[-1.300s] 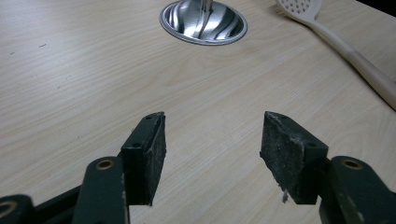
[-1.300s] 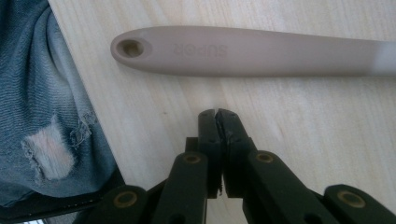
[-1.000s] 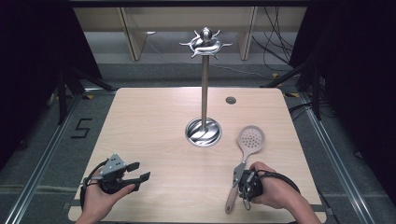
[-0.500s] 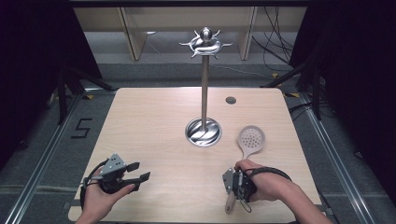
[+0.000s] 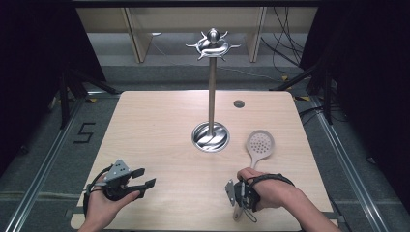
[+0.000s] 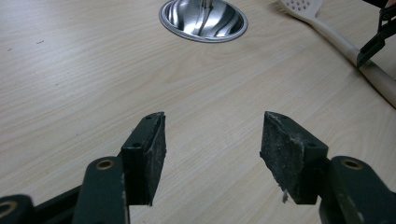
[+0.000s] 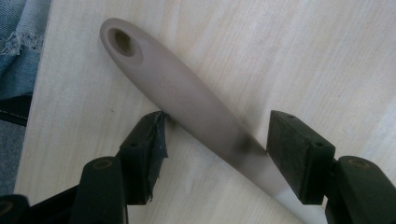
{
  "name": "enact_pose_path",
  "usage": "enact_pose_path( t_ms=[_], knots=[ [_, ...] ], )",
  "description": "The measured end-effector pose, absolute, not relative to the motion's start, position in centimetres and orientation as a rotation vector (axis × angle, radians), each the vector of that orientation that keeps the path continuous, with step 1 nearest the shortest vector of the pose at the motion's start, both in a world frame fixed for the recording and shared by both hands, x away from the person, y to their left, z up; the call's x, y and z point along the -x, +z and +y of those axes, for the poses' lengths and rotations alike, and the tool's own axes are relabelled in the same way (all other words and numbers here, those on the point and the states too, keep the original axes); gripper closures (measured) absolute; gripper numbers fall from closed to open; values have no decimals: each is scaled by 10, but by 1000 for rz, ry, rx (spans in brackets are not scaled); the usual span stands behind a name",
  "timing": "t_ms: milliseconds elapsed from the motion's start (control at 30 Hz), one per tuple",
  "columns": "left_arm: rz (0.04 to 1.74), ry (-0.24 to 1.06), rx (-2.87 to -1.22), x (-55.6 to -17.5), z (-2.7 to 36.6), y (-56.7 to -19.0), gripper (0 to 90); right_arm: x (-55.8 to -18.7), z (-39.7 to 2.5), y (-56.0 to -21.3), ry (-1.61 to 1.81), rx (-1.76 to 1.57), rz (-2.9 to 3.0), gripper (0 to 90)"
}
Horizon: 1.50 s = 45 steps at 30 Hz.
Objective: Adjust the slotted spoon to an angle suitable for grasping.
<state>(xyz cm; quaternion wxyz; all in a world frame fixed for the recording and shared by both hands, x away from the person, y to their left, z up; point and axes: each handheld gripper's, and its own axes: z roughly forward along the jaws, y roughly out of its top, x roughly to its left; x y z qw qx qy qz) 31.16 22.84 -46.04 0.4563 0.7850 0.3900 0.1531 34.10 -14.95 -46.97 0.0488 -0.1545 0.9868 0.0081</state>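
Observation:
A beige slotted spoon [image 5: 260, 143] lies flat on the wooden table [image 5: 159, 125] at the right, its handle running toward the front edge. My right gripper [image 5: 239, 195] is lowered over the handle near its end. In the right gripper view the jaws of this gripper [image 7: 217, 135] stand open on either side of the handle [image 7: 177, 88], and the left pad just touches it. The hanging hole shows at the handle's tip. My left gripper [image 5: 146, 177] rests open and holds nothing at the front left; the same gripper [image 6: 212, 135] has bare wood between its pads.
A metal utensil stand [image 5: 212, 96] with a round dished base [image 5: 211, 136] and hooks at its top [image 5: 212, 46] rises from the table's centre. A small dark disc [image 5: 239, 103] sits at the back. The table's front edge runs close behind the spoon handle.
My right hand has slid left and toward the front edge along the spoon handle and turned. The spoon and the left gripper have stayed where they were.

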Motion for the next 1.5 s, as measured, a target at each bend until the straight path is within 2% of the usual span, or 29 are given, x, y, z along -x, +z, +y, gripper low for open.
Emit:
enact_pose_path(
  t_ms=[633,900,1167,1267,1300,1500],
  knots=[
    [968,378,-1928,-311,228,-460,396,-345,-142,-477,22,384,3077,414],
    [967,374,-1927,-311,229,-460,396,-357,-131,-476,73,481,3039,476],
    [958,375,-1929,-312,230,-460,396,-359,-122,-477,140,378,3026,551],
    [961,374,-1929,-312,230,-460,396,-363,-118,-474,132,407,2981,602],
    [962,374,-1927,-312,230,-460,396,-364,-117,-473,151,373,2958,644],
    [966,368,-1927,-313,229,-460,396,-366,-121,-475,248,286,2936,687]
  ],
)
